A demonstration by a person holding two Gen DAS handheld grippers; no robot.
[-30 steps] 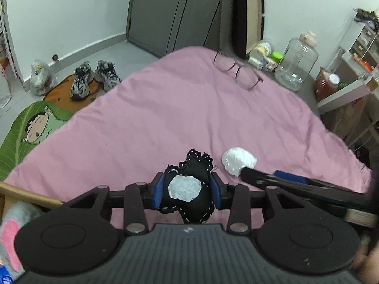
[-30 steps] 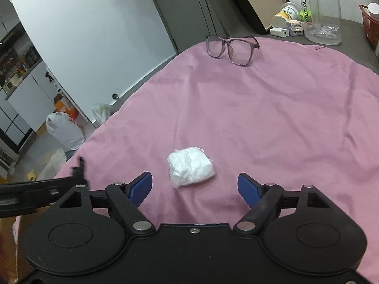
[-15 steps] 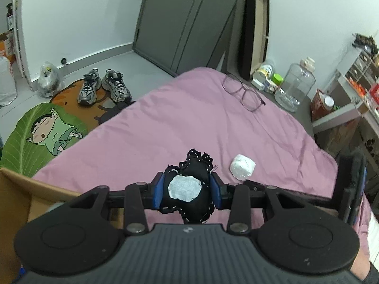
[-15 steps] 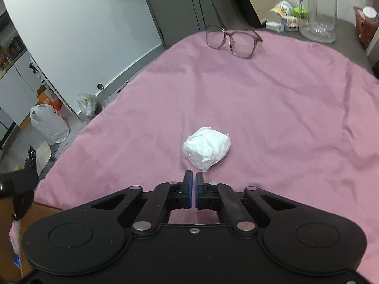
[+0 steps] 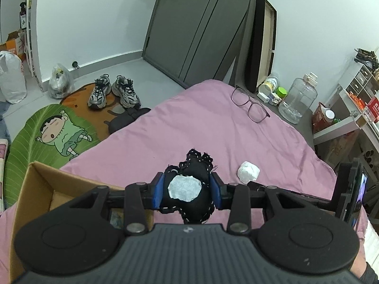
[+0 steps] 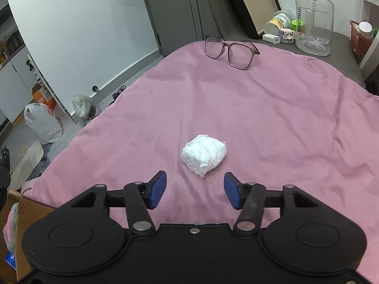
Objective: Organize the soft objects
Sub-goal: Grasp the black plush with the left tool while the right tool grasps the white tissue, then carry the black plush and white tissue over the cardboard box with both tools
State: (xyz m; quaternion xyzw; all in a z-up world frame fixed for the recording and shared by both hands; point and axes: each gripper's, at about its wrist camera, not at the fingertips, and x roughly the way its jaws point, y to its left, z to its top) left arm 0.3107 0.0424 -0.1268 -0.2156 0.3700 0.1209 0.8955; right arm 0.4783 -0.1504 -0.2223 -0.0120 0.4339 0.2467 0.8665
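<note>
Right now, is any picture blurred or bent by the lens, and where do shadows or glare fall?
Left wrist view: sharp; the fisheye bends the door and walls; the black soft toy is dark, with little detail.
Right wrist view: sharp; even, soft light on the pink bedcover; the white wad casts only a faint shadow; slight glare on the clear bottle.

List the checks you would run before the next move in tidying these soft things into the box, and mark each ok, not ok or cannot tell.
1. Left gripper clamps the black soft toy: ok.
2. Cardboard box open, near the toy: ok.
3. Room left inside the box: cannot tell.
4. Right gripper open, having just opened, nothing between its pads: ok.
5. White wad lies free on the pink cover, ahead of the right gripper: ok.
6. Glasses far from the wad: ok.
</note>
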